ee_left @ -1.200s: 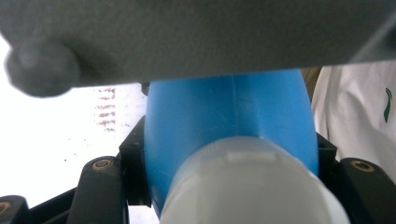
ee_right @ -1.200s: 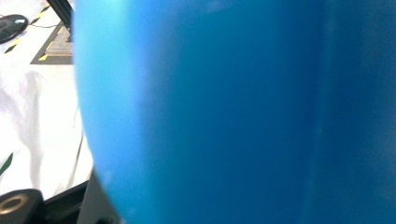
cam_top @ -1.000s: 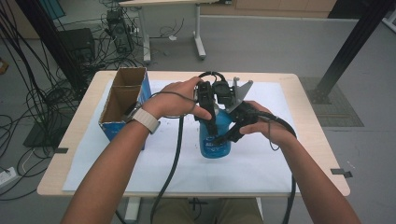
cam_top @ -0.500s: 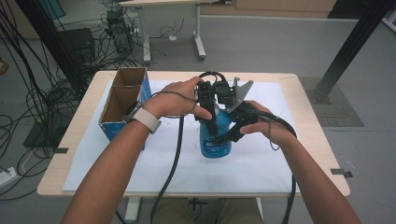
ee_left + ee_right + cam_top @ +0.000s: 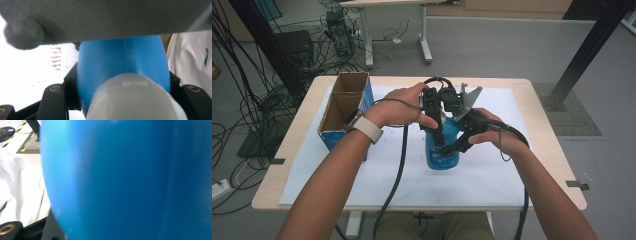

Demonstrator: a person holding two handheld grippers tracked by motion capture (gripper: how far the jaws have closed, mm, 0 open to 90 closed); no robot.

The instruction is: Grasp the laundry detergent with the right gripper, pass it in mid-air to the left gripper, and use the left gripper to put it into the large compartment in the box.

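Near edge, high view: two forearms come in from the bottom, cables trailing off each gripper; on the white sheet [image 5: 492, 185] at mid-table stands the blue bottle [image 5: 443, 145], upright, label facing the person; both grippers are clamped on it. Right gripper [image 5: 460, 141] comes in from the bottle's right side, jaws closed on the body approx. halfway up, right hand [image 5: 497, 134] wrapped round the tool; in the right gripper view the bottle's [image 5: 120, 180] blue wall sits right up against the lens w/ a bit of black jaw at bottom left. Left gripper [image 5: 436, 131] reaches over from the left, jaws closed on the bottle's upper part, left hand [image 5: 399, 106] on top of it, watch on the wrist; in the left gripper view the blue shoulder [image 5: 120, 62] and white cap [image 5: 136, 100] sit between the two black jaws, pressed on both sides. Farther left, apart from the bottle, an open cardboard box [image 5: 343, 107] w/ blue sides stands on the sheet's left edge; table [image 5: 542, 125] beyond; floor behind holds cables and a desk's legs.
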